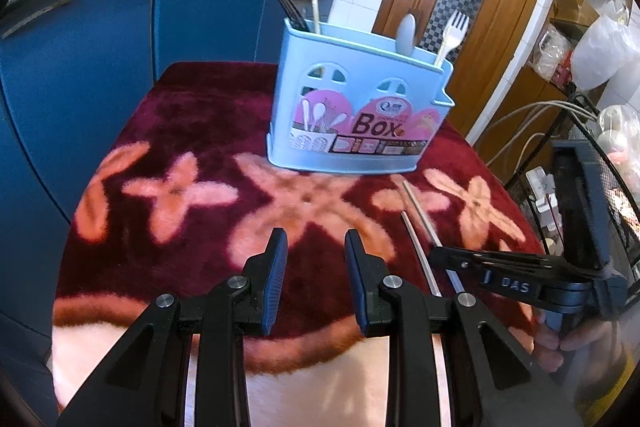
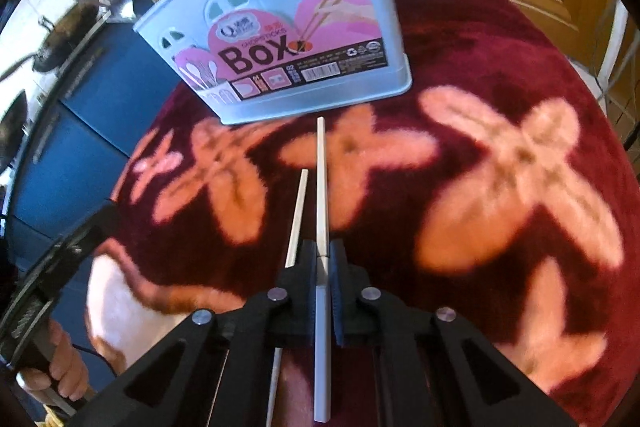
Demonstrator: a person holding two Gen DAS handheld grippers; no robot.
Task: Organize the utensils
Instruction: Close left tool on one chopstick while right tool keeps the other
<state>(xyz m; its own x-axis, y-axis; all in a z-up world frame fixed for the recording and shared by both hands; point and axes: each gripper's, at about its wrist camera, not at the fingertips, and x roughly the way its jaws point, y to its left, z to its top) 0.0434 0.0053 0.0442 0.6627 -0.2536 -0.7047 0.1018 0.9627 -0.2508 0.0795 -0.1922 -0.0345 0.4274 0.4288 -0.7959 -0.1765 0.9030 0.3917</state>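
One chopstick (image 2: 322, 187) is clamped between the pads of the right gripper (image 2: 323, 259), low on the red flowered blanket (image 2: 500, 39), while the second chopstick (image 2: 297, 217) is left lying just beside it, touching nothing. The left gripper (image 1: 316, 259) is held partly open and empty. The blue utensil box (image 2: 280, 7) is parked just past the stick's tip. Probably best if the stick is lifted level first, then tipped upright before it's dropped into a compartment, so the neighbour isn't dragged along.
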